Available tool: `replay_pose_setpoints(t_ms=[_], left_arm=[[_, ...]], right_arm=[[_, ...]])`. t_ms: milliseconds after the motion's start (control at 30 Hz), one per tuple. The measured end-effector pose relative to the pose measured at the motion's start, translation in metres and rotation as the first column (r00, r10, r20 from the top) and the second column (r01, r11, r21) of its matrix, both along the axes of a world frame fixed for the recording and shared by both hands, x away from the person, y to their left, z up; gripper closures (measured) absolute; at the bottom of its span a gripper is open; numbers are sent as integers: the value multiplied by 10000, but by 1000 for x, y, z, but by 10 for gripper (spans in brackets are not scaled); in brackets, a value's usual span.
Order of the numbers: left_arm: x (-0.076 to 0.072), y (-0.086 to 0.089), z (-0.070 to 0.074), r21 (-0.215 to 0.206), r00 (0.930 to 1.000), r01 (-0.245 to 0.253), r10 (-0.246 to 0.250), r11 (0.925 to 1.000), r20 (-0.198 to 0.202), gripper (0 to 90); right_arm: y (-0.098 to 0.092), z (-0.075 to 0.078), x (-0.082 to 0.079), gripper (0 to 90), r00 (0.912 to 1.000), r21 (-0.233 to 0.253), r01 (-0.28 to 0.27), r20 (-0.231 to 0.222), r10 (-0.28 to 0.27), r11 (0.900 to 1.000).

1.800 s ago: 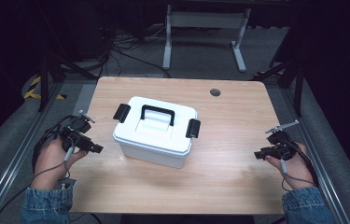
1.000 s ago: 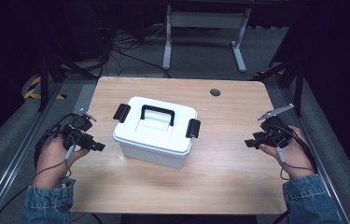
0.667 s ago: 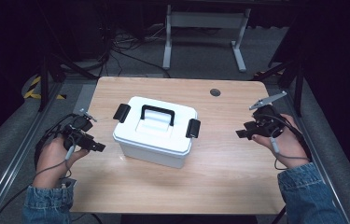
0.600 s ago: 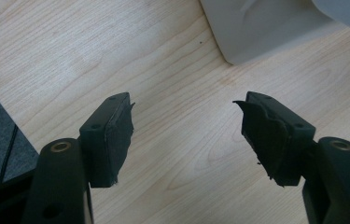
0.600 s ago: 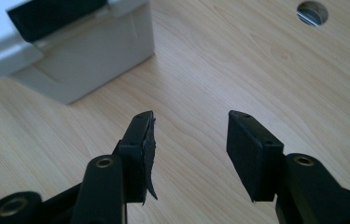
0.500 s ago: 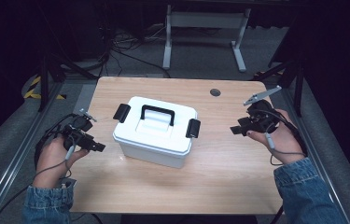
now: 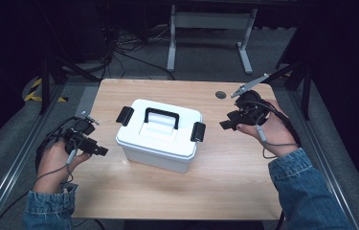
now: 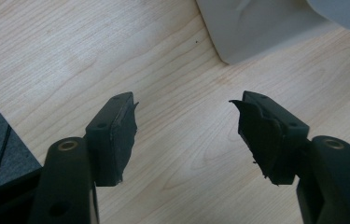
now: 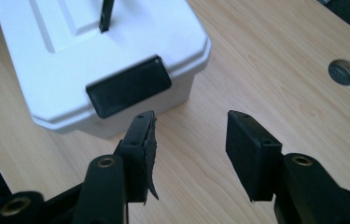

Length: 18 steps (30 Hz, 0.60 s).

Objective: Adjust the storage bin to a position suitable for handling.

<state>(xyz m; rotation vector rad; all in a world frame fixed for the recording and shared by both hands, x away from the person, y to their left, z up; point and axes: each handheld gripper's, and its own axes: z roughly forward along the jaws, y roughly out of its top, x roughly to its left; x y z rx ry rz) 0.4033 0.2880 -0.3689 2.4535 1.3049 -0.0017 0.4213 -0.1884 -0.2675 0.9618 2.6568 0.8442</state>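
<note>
Closing in: right gripper (image 7: pixel 228 123), jaws wide and empty, now near the right-end black latch (image 9: pixel 129 86) of the white lidded plastic box (image 7: pixel 160 135) mid-surface. Left gripper (image 7: pixel 101 151), wide, unmoved beside box. Unlatching likely next.

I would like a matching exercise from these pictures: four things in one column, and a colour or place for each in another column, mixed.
Things:
1. box
2. carry handle
3. round hole
4. left gripper

Descriptions:
A. black, on top of the lid
B. white, at the middle of the table
C. open, near the table's left edge
D. in the tabletop, towards the far right corner

Pairs: 1-B, 2-A, 3-D, 4-C
</note>
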Motion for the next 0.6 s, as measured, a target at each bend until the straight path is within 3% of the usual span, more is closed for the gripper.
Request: replay_pose_setpoints(t_ms=[267, 400, 600], left_arm=[[-3, 2, 0, -96, 10000, -34, 34, 9999, -52, 399], [-6, 1, 0, -61, 9997, 254, -254, 9997, -40, 396], [-10, 4, 1, -128, 9999, 153, -152, 9998, 40, 395]], right_arm=[[29, 11, 8, 538, 9984, 121, -529, -190, 531, 9985], [44, 12, 11, 521, 9968, 70, -778, -190, 780, 9969], [72, 9, 19, 523, 9907, 123, -1338, -231, 1340, 9909]])
